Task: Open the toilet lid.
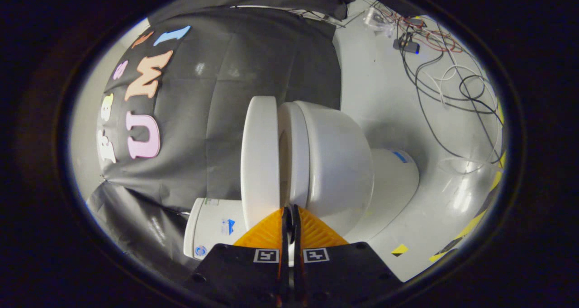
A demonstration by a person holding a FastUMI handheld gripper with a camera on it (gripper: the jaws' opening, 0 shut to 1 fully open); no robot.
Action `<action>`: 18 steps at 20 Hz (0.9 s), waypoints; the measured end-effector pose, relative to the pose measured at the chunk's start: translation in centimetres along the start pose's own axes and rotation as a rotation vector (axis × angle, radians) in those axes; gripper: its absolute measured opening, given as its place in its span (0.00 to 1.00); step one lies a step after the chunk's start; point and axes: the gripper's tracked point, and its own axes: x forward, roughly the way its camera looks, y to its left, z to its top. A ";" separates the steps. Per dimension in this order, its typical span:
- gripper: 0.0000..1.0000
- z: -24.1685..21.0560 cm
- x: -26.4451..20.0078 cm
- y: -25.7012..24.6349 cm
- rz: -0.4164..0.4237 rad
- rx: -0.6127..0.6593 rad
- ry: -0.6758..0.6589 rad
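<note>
Tongs (290, 210) nearly closed (holding nothing) at the gap between lid (259, 161) and seat (294, 154).

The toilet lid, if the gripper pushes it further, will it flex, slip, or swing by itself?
The toilet lid looks thick and moulded, so probably stiff rather than floppy. Its glossy surface suggests the closed gripper could slide along the edge. It stands parted from the seat, so it likely pivots as one piece and may fall either way.

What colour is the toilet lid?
White, plain and glossy; the gripper view shows the toilet lid best, just ahead of the gripper.
</note>
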 end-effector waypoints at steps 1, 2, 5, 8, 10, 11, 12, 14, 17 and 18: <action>0.00 0.2 -0.3 -0.1 -0.027 -0.011 -0.016; 0.00 0.3 -0.1 0.2 -0.050 -0.012 -0.027; 0.00 0.2 -0.5 1.6 -0.103 -0.031 -0.037; 0.00 0.2 -1.1 4.1 -0.127 -0.095 -0.032; 0.01 0.3 -1.5 5.5 -0.153 -0.135 -0.033; 0.01 0.3 -1.7 6.0 -0.165 -0.144 -0.035; 0.00 0.2 -1.8 6.9 -0.169 -0.152 -0.037; 0.01 0.1 -2.1 8.2 -0.168 -0.161 -0.048; 0.01 -0.3 -2.2 9.6 -0.212 -0.236 -0.056; 0.00 -0.2 -2.3 10.4 -0.219 -0.260 -0.057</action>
